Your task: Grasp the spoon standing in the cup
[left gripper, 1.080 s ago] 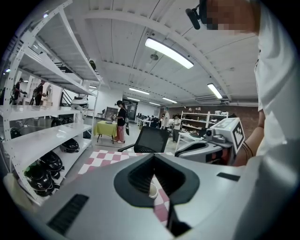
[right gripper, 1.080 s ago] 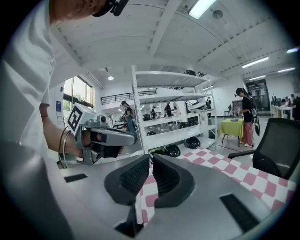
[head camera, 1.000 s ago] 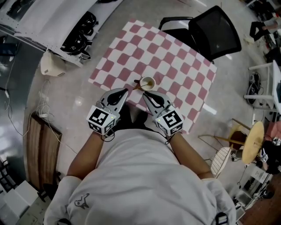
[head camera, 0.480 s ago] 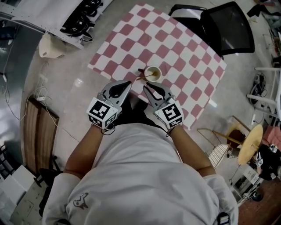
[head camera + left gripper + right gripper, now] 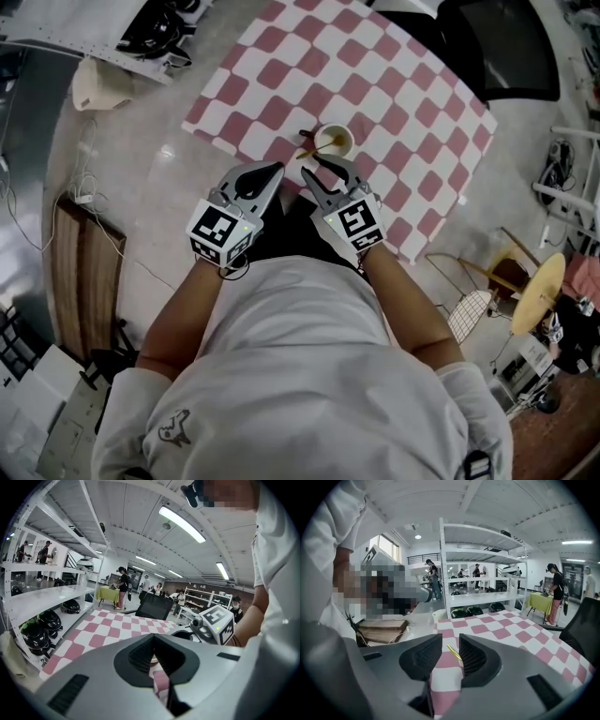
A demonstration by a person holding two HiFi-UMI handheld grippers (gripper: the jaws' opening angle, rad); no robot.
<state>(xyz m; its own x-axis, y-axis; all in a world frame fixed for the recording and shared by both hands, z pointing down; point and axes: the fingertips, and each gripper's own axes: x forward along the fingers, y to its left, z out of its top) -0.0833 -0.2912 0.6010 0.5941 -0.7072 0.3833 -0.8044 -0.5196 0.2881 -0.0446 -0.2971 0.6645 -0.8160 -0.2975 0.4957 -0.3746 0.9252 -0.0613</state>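
Floor, far left: wooden board [image 5: 82, 281], lying flat; pale bag [image 5: 98, 84] beyond it, beside white shelving [image 5: 141, 42] stocked with dark helmets [image 5: 44, 620].

Table: pink-and-white checked cloth [image 5: 394, 84].

Left gripper [image 5: 275, 171]: held over the near edge of the cloth, jaws brought together at the tips, nothing between them; just left of the cup and apart from it.

Spoon [image 5: 307, 142]: stands in the cup, yellow handle leaning out over the rim to the left.

Cup [image 5: 336, 140]: pale, upright on the cloth near its close edge.

Right gripper [image 5: 330, 167]: just beside the left one, jaws parted, tips near the cup's front. In the right gripper view the handle [image 5: 453, 651] shows through the gap, past the pads and touching neither.

Behind the table, right: black chair [image 5: 506, 47].

Floor, far right: wire stool [image 5: 473, 328]; round straw-coloured disc [image 5: 539, 300], well apart from the table.
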